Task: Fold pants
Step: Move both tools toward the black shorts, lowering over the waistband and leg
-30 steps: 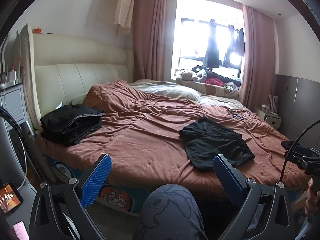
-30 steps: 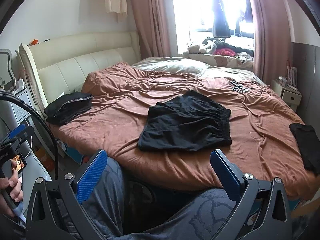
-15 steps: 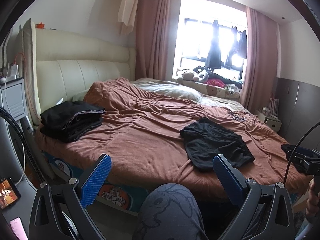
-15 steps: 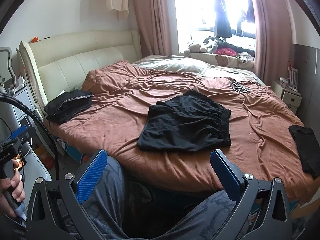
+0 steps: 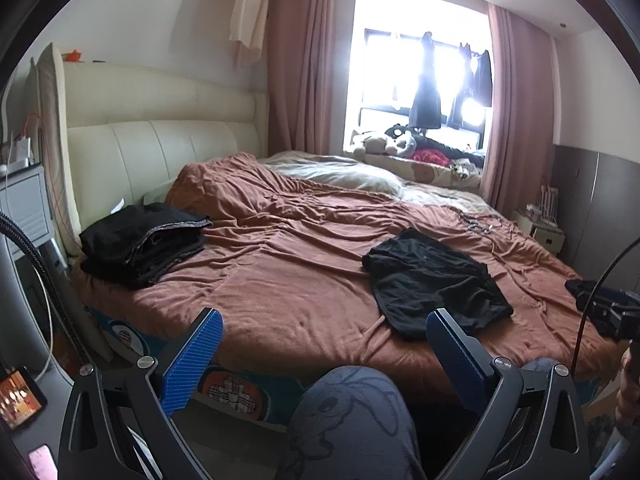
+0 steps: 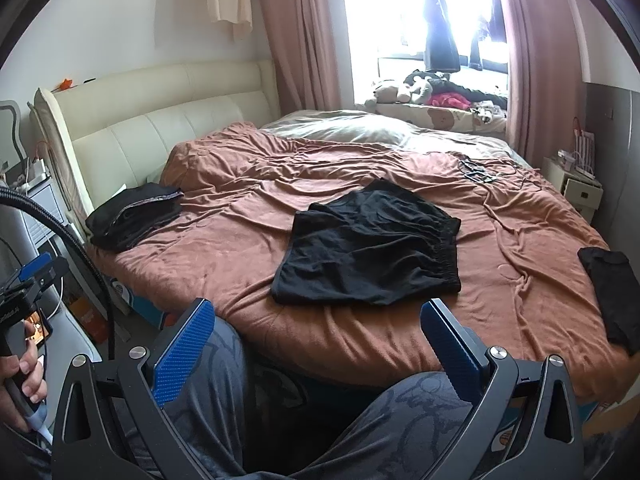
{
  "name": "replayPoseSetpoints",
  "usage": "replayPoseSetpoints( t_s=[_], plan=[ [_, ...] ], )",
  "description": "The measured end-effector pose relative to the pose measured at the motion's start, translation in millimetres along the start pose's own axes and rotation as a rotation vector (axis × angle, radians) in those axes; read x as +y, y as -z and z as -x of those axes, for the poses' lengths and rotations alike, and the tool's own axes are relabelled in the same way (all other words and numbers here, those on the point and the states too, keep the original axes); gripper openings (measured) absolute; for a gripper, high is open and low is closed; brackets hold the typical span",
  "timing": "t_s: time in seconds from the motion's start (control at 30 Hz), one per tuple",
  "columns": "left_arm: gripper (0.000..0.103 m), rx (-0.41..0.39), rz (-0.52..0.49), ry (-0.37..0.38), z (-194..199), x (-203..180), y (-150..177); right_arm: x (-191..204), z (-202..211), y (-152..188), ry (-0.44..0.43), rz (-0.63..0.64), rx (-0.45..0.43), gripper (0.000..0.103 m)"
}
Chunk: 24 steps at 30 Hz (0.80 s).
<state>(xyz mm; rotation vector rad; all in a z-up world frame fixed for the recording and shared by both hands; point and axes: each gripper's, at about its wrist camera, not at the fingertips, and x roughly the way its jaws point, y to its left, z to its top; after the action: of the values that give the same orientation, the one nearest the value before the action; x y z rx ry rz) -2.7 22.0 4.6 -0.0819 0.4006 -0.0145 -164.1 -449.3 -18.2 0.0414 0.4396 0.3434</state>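
Observation:
A pair of black shorts (image 6: 368, 248) lies folded flat on the brown bedspread (image 6: 224, 240) near the bed's front edge. It also shows in the left wrist view (image 5: 432, 284), to the right. My left gripper (image 5: 324, 344) is open and empty, held off the bed above the person's knee. My right gripper (image 6: 320, 332) is open and empty, just short of the bed edge, facing the shorts.
A stack of folded black clothes (image 5: 140, 240) sits at the bed's left by the cream headboard (image 5: 160, 148). Another black garment (image 6: 612, 292) lies at the right edge. Cables (image 6: 476, 172) lie further back. A nightstand (image 6: 580, 188) stands at the right. The person's knees (image 6: 420, 420) are below.
Both grippers have tilted up slightly, so the bed sits a little lower in view. Nothing on the bed has moved. Both grippers stay open.

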Motion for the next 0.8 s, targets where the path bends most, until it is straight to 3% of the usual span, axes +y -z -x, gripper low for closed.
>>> replayPoseSetpoints(
  t_s=[0.47, 0.8],
  plan=[
    [0.103, -0.001, -0.008, 0.003, -19.0, 11.5, -23.8, -10.9, -15.6, -13.8, 0.036, -0.068, -0.01, 0.103],
    [0.103, 0.057, -0.007, 0.022, -55.2, 11.2, -26.7, -35.6, -34.7, -21.6, 0.057, -0.151, 0.002, 0.103]
  ],
)
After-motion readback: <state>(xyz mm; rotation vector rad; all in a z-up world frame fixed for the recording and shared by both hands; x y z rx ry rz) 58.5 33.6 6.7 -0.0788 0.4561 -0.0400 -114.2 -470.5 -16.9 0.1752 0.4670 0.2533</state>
